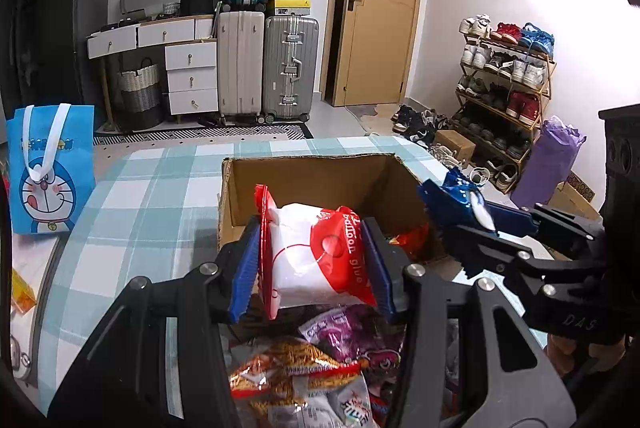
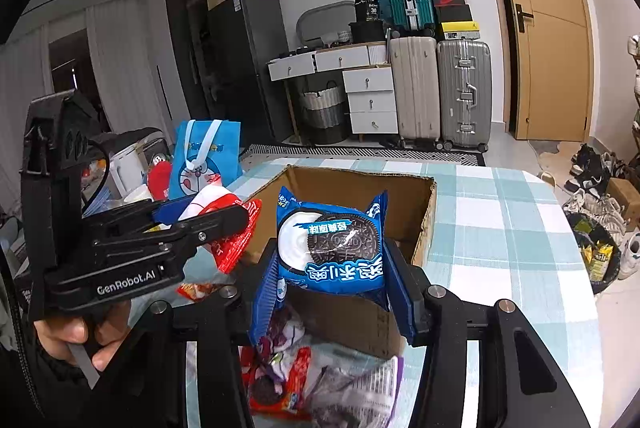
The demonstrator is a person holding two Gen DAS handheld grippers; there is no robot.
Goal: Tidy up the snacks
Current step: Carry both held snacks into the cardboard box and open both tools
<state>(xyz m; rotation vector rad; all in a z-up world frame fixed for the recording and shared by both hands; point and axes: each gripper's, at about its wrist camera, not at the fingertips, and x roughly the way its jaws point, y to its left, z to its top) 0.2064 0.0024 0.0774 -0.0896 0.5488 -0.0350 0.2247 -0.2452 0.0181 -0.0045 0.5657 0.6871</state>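
Observation:
My left gripper (image 1: 310, 260) is shut on a red-and-white snack packet (image 1: 316, 254), held above the near edge of an open cardboard box (image 1: 320, 179). My right gripper (image 2: 334, 268) is shut on a blue Oreo packet (image 2: 332, 248), held over the same box (image 2: 424, 228). Each gripper shows in the other view: the right one (image 1: 480, 224) at the box's right side, the left one (image 2: 224, 224) at its left. A pile of loose snack packets (image 1: 316, 368) lies on the table in front of the box, also seen in the right wrist view (image 2: 320, 380).
The table has a blue-and-white checked cloth (image 1: 152, 195). A blue Doraemon bag (image 1: 44, 167) stands at its left. Beyond are suitcases (image 1: 264, 67), drawers (image 1: 188, 75), a door (image 1: 376, 7) and a shoe rack (image 1: 504, 79). A red packet (image 1: 412, 240) lies inside the box.

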